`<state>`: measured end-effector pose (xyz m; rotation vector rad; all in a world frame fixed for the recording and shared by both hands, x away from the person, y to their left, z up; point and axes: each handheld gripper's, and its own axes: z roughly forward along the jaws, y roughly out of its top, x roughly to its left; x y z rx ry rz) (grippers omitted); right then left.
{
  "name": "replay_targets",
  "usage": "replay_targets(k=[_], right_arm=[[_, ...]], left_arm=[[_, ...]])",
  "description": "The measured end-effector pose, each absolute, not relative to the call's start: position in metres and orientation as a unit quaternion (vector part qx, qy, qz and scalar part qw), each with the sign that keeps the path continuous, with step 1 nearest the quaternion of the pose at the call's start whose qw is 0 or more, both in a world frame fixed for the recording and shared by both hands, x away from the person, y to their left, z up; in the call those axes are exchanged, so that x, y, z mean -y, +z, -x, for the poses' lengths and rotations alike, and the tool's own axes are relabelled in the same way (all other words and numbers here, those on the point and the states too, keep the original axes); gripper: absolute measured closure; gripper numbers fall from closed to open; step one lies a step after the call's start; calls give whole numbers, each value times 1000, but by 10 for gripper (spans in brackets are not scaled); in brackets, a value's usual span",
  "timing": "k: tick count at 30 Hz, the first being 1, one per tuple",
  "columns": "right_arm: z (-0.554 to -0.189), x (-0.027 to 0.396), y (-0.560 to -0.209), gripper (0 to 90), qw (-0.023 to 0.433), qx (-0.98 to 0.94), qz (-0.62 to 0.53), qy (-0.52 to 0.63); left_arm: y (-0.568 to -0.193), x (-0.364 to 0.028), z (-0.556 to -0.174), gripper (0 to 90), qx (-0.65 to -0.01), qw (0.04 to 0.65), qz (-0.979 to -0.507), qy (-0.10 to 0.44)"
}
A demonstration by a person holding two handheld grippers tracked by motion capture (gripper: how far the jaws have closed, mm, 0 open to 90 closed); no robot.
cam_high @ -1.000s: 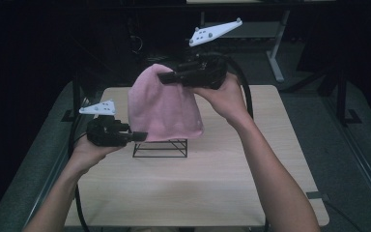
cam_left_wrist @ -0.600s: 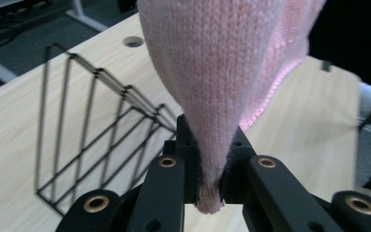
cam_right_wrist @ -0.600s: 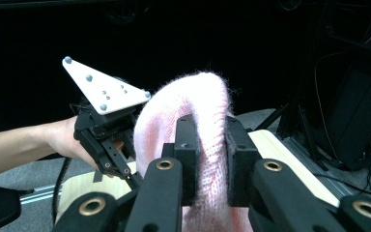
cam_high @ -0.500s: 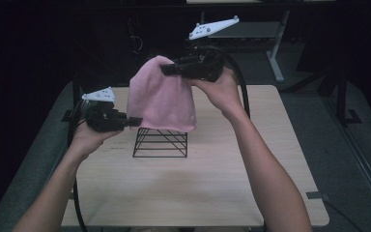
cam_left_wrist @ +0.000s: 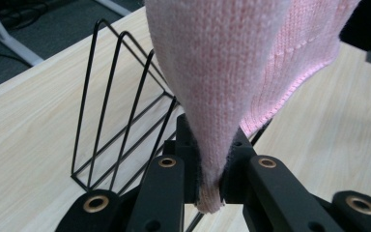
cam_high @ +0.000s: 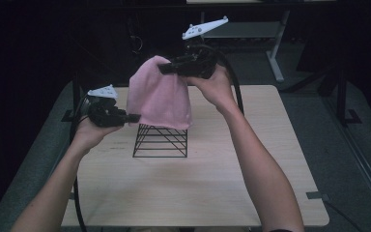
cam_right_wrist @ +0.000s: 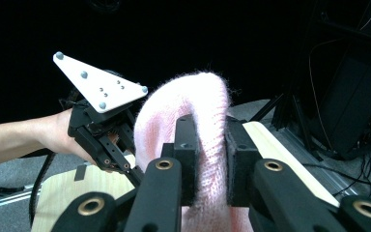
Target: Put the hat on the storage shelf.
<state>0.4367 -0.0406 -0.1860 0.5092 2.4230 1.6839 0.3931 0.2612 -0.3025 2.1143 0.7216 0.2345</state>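
Dark room all round, with a light wooden counter that has loads of bare top in front and to the right; its far edge sits just behind the black wire rack. A pink knitted beanie hangs in the air over that rack, hem just above the top wires.

High view gives the whole layout: left claw at the hat's lower left edge, right claw up at its crown. Left gripper view adds the close-up: left claw clenched on a pinched fold of knit, having just been closing on it. Right gripper view has the right claw clamped on the crown, the other gripper just beyond.
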Motion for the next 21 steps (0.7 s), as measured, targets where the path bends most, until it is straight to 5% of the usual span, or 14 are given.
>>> replay_targets(k=[21], right_arm=[[-438, 32, -202, 783, 49, -814, -155, 558]], left_arm=[[-318, -261, -392, 801, -283, 407, -863, 95]])
